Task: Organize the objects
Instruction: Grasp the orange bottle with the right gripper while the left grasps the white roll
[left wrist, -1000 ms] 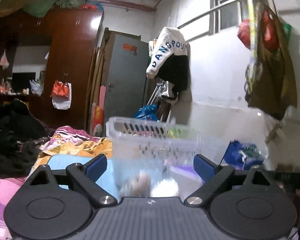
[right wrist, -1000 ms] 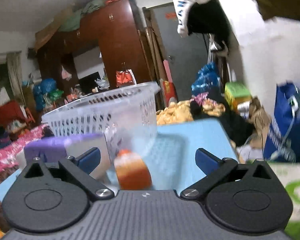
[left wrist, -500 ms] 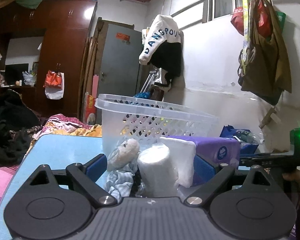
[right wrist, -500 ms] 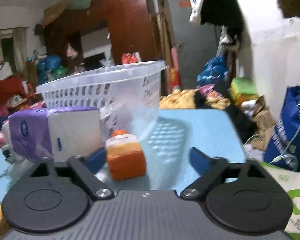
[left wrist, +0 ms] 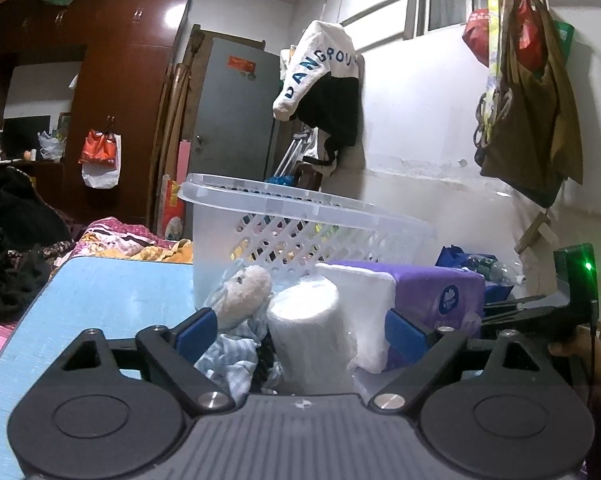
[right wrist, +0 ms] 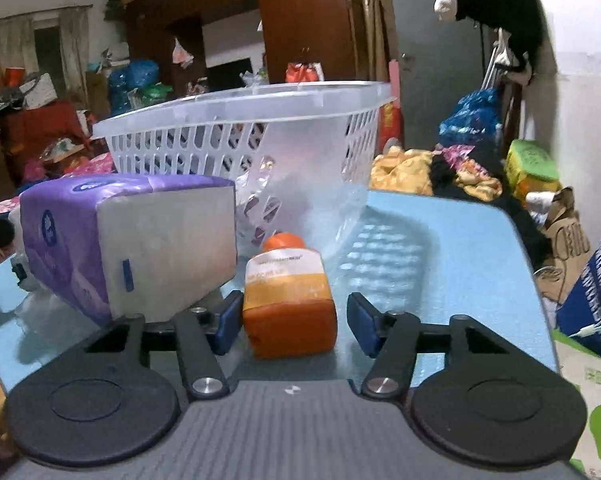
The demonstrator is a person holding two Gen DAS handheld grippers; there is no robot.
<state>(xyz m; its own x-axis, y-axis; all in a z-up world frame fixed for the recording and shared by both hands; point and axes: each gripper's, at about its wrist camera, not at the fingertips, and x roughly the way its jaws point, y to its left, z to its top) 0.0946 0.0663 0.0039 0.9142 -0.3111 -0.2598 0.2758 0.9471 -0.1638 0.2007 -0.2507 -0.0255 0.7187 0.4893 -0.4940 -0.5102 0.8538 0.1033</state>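
The left gripper (left wrist: 300,330) has its blue fingers spread wide, low over the blue table (left wrist: 112,296). Between them stand a white paper roll (left wrist: 306,332) and, just to its left, a small stuffed toy (left wrist: 242,294) resting on a crumpled striped cloth (left wrist: 230,356). The fingers do not press on any of these. Just right of the roll lies a purple tissue pack (left wrist: 436,296), its white end turned toward the camera; the right finger overlaps its lower edge, and contact cannot be judged. Behind this cluster stands a clear plastic basket (left wrist: 300,216) with slotted walls.

The right gripper (right wrist: 294,318) is also open, though more narrowly, its fingers on either side of an orange bottle (right wrist: 288,296) that lies on the table (right wrist: 440,248) with its cap pointing away toward the basket (right wrist: 240,120). A small gap shows on each side of the bottle, so it is not clamped. The tissue pack (right wrist: 128,240) sits just to the left of the bottle, above the left finger, and the basket is right behind both.

Around the table are piled clothes (right wrist: 432,168), a dark wardrobe (left wrist: 112,92) and a jacket (left wrist: 324,92) hanging on the wall.
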